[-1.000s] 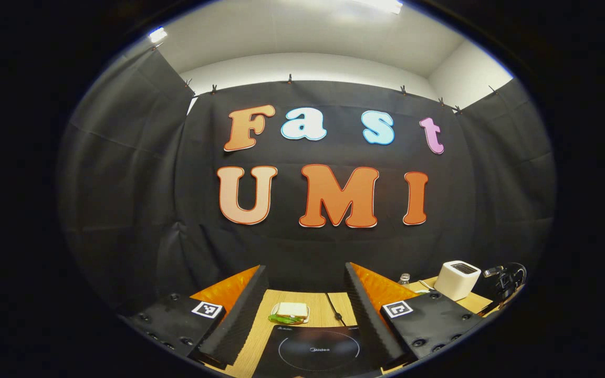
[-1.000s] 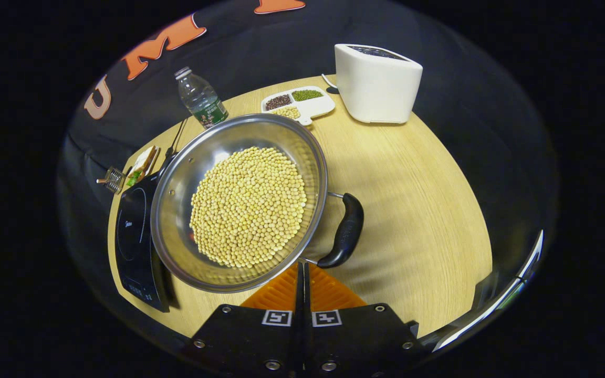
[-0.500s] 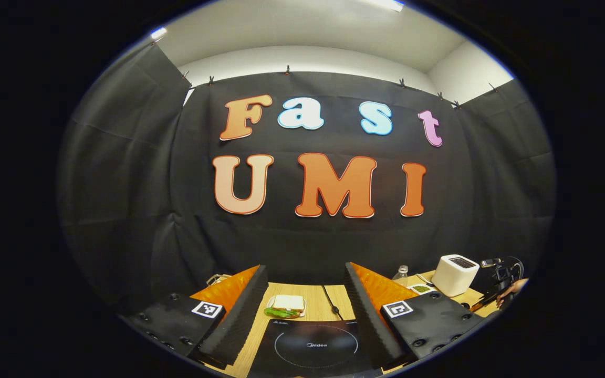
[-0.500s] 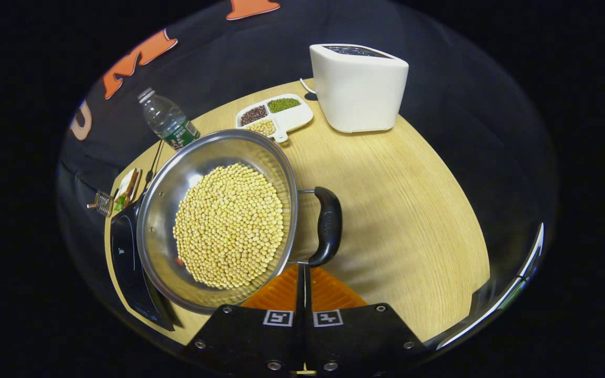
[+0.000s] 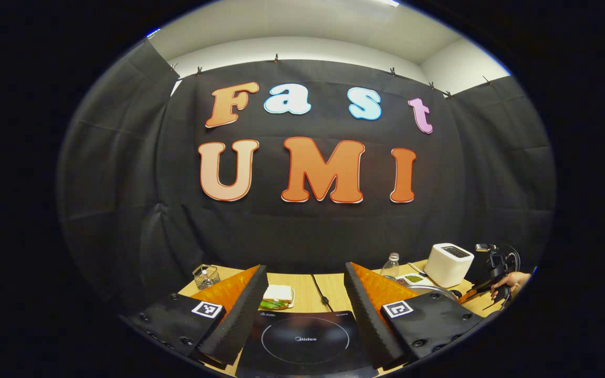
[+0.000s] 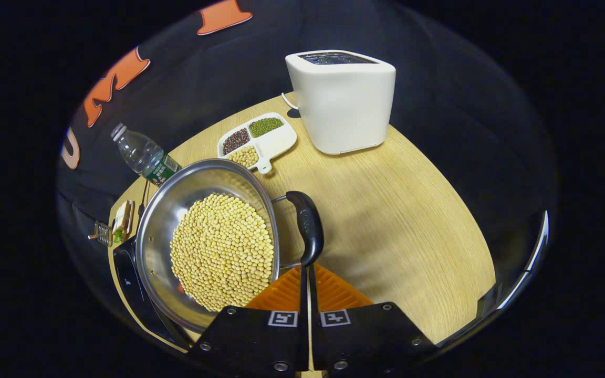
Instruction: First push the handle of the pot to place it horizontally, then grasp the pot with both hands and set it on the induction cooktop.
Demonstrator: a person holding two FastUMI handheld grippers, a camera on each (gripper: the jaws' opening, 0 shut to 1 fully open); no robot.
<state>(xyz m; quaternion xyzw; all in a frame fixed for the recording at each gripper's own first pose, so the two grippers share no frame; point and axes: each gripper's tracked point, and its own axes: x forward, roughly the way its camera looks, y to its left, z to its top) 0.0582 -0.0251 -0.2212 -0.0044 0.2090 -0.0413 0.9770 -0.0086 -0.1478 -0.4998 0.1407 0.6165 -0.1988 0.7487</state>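
Here, in the left gripper view, the left gripper (image 5: 305, 294) hangs above the near edge of the wooden table (image 5: 334, 286) with its two fingers spread wide and nothing between them. Framed in the gap lies the black induction cooktop (image 5: 305, 341), a thin ring drawn on its glass and a small brand word printed at the centre of the ring; more tiny print runs along its far edge, too small to make out. Each finger block carries a square black-and-white marker. Beyond the cooktop sits a sandwich (image 5: 277, 296) on a small plate, with a black cord (image 5: 321, 294) trailing beside it. A wire basket (image 5: 205, 275) stands at far left. To the right stand a clear bottle (image 5: 389, 265) and a white toaster (image 5: 452, 264), and a hand (image 5: 510, 281) shows at the right edge.

In the right gripper view, the right gripper (image 6: 306, 278) has its fingers pressed together, their tips just at the lower end of the pot's black handle (image 6: 306, 227); contact cannot be judged. The steel pot (image 6: 208, 239), full of soybeans (image 6: 221, 252), rests on the table with its left side overlapping the cooktop. Some embossed writing on the handle is unreadable. Behind lie a divided white dish (image 6: 258, 140) of beans, the green-labelled bottle and the toaster.
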